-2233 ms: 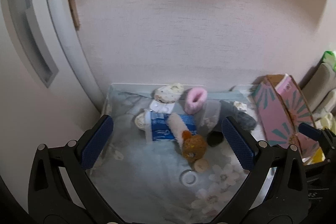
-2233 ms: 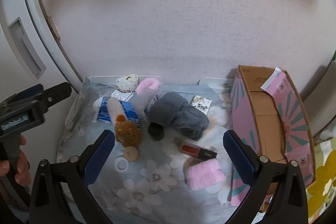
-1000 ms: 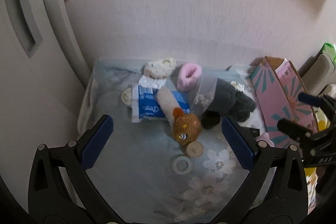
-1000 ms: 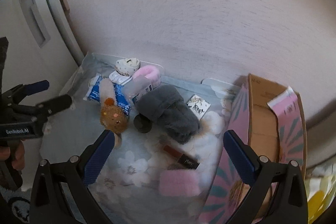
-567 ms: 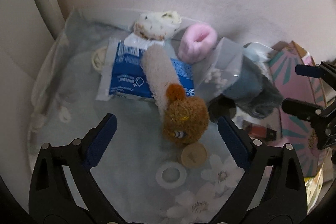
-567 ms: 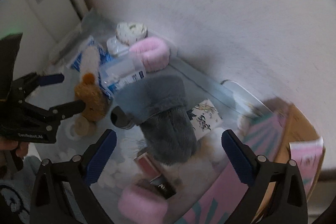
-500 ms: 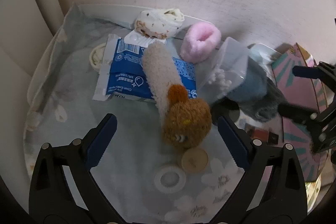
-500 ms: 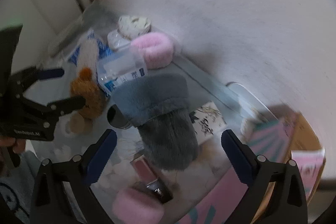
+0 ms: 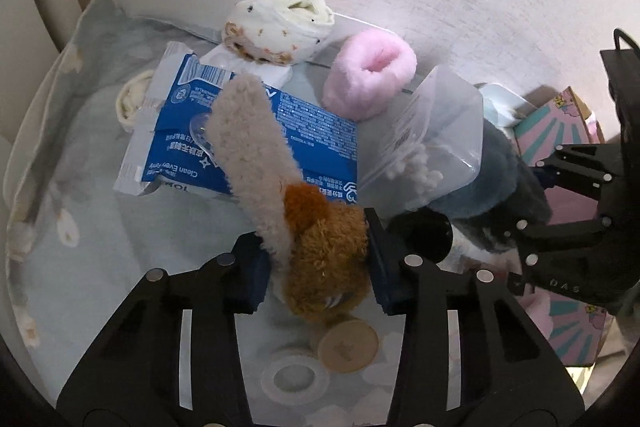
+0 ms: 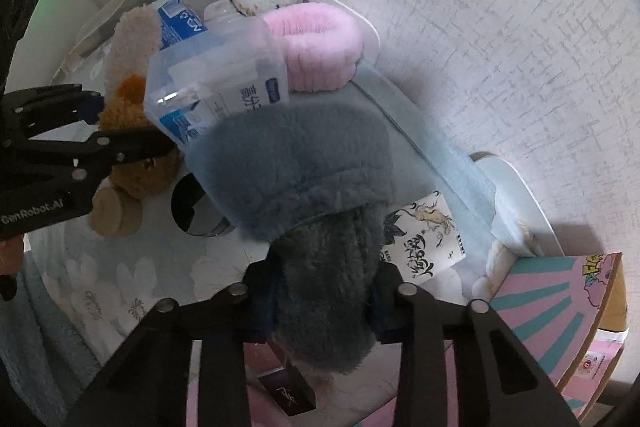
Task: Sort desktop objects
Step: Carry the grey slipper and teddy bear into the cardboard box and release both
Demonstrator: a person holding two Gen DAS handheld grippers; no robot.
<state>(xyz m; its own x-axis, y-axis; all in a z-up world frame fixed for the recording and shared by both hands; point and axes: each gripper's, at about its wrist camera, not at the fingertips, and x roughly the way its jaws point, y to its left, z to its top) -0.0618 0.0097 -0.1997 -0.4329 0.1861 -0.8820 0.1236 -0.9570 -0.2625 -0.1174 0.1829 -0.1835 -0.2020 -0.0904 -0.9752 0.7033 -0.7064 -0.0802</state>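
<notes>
Both claws clenched on plush things on the cluttered table

The left claw (image 9: 318, 259), jaws just closing, pinches the curly brown bear toy (image 9: 324, 255); the right claw (image 10: 324, 301), likewise, squeezes the fuzzy grey slipper (image 10: 304, 187).

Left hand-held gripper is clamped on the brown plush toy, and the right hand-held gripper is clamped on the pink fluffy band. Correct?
Not quite. The right hand-held gripper is clamped on the grey fluffy slipper, as the right wrist view shows; the pink fluffy band lies untouched. The left hand-held gripper does clamp the brown plush toy.
</notes>
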